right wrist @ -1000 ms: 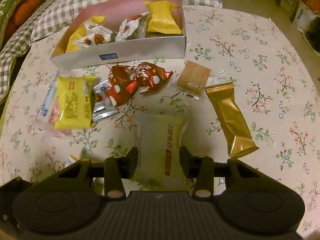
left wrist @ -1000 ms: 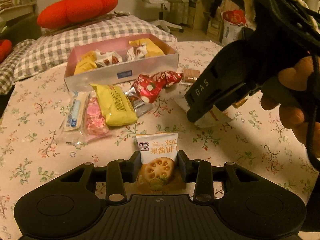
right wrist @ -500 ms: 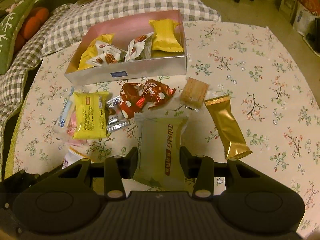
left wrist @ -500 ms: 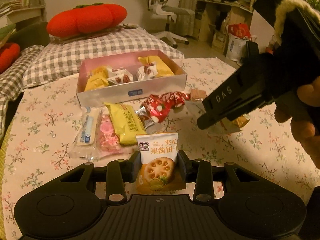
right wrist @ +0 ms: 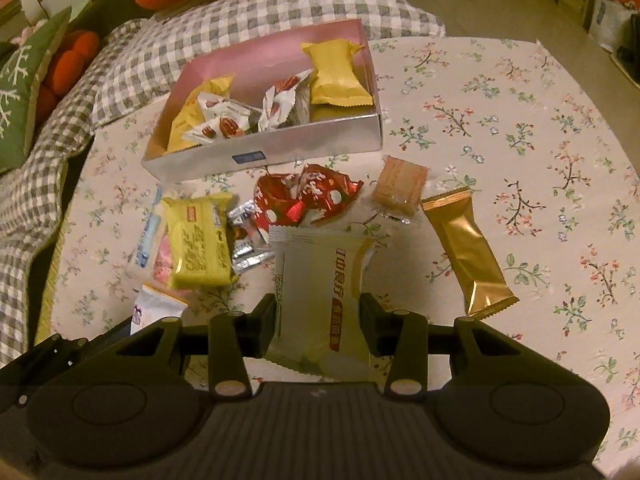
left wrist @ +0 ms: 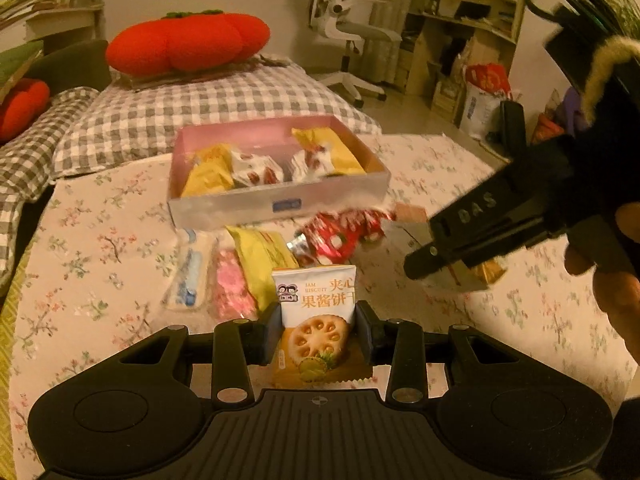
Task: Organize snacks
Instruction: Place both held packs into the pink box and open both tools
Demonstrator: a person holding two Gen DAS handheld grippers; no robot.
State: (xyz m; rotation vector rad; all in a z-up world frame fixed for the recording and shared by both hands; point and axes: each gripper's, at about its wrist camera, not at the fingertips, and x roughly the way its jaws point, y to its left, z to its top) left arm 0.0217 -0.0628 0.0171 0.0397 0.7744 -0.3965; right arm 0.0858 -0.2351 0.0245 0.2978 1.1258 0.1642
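Jam biscuit packet [left wrist: 316, 316] upright in left tool [left wrist: 318, 330]

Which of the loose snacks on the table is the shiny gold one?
The long gold packet, lying alone at the right of the pile, beside the square wafer. The yellow packet at the left is matte and printed.

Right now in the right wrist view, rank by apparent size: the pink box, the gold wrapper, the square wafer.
1. pink box, clearly largest
2. gold wrapper
3. square wafer, smallest, though it lies slightly farther away than the wrapper
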